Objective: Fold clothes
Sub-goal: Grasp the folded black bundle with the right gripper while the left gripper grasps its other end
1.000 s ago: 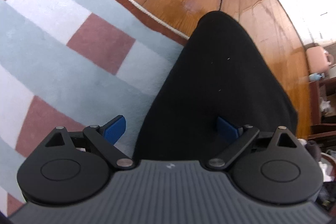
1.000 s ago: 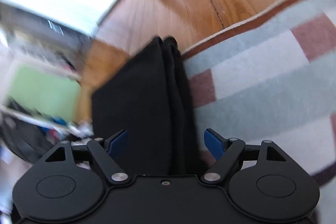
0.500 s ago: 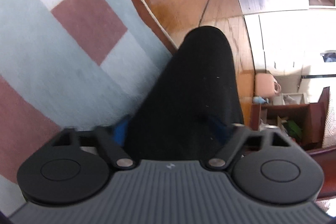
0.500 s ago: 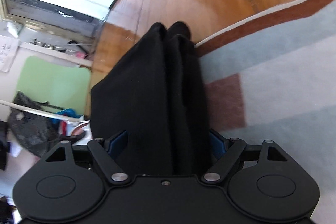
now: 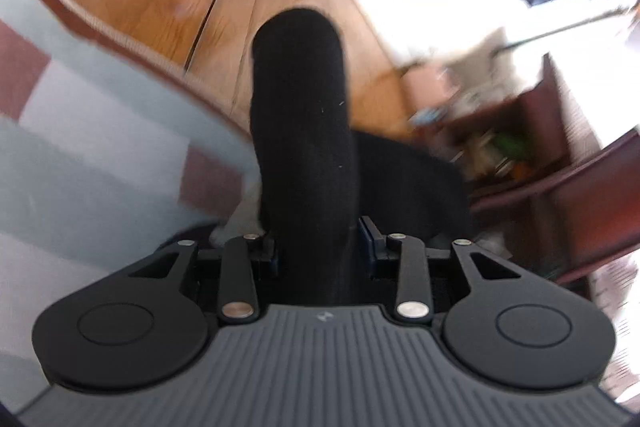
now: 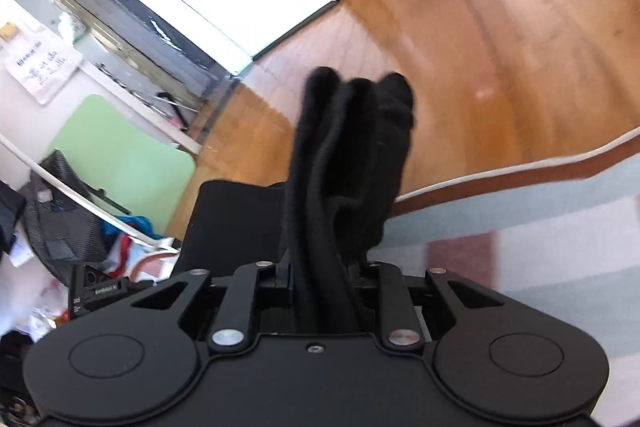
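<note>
1. Left gripper (image 5: 320, 247): jaws closing, blue pads pinching a rolled fold of black garment (image 5: 300, 115).
2. Right gripper (image 6: 324, 277): jaws closing, clamped on a bunch of three or so black folds (image 6: 352, 155).
3. Garment lifted above checked rug (image 5: 100, 147), near wooden floor (image 6: 500, 47).

Left gripper (image 5: 320, 247): grey ribbed housing showing small pale logo at top centre; two black rounded lobes flanking it, each bearing raised disc; black link bars running to blue finger pads (image 5: 366, 233), silver rivets shining at pivots; triangular cut-outs sitting in outer arms.

Right gripper (image 6: 326, 275): smooth black housing carrying one small centre screw; same lobes, discs, links, silver pivots; blue pad edge peeking at left.
</note>
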The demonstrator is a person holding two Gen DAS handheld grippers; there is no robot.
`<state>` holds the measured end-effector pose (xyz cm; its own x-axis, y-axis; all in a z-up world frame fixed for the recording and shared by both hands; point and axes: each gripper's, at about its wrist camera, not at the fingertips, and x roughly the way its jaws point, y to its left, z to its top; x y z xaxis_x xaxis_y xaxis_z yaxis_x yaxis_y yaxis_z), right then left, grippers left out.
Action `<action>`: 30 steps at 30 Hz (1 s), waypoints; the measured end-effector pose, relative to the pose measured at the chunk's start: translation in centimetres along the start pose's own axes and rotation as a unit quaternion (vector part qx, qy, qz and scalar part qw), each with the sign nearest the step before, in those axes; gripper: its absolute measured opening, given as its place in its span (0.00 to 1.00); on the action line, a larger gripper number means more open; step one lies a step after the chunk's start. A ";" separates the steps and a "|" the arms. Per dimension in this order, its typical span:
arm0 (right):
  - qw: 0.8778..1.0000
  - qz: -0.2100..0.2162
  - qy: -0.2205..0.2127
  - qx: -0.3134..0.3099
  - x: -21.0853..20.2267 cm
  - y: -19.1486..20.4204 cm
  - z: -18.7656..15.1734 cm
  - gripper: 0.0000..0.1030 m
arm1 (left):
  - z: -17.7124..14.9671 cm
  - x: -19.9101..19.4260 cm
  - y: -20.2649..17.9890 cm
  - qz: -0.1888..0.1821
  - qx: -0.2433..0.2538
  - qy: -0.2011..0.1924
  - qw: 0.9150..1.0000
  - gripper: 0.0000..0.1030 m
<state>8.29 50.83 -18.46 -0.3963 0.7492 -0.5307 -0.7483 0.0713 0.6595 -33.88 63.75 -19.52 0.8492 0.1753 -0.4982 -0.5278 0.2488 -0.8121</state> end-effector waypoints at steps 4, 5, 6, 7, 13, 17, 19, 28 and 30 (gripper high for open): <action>0.996 -0.078 0.043 -0.005 0.0 -2.6 0.0 0.28 | -0.6 3.0 -1.5 0.094 0.040 0.027 0.994 0.38; 0.995 -0.090 0.045 0.006 0.3 -3.5 -0.3 0.33 | -0.2 3.1 -1.8 0.107 0.047 0.029 0.993 0.43; 0.995 -0.092 0.044 0.022 0.5 -4.6 -0.6 0.37 | -0.1 3.3 -1.8 0.111 0.046 0.032 0.992 0.45; 0.995 -0.084 0.043 0.045 0.6 -5.7 -0.8 0.38 | 0.0 3.6 -1.3 0.103 0.030 0.037 0.994 0.49; 0.984 -0.030 0.113 0.133 1.2 -10.2 -1.7 0.66 | 0.0 4.0 2.1 0.055 -0.049 0.068 0.995 0.58; 0.980 -0.010 0.141 0.139 0.8 -11.0 -1.8 0.66 | -0.4 6.0 4.6 0.024 -0.086 0.073 0.993 0.60; 0.980 -0.008 0.147 0.131 0.3 -10.9 -2.2 0.66 | -0.4 6.5 5.4 0.012 -0.096 0.076 0.992 0.62; 0.985 -0.010 0.098 0.143 5.0 -9.7 -1.0 0.45 | -1.0 6.2 4.6 0.036 -0.094 0.040 0.994 0.49; 0.993 -0.036 0.074 0.083 3.5 -6.3 -1.4 0.28 | -1.6 5.6 3.7 0.044 -0.088 0.024 0.995 0.43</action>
<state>10.88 52.08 -25.29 -0.4283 0.6347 -0.6432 -0.6838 0.2377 0.6898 -31.09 64.11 -25.83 0.8015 0.1425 -0.5807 -0.5928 0.0625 -0.8029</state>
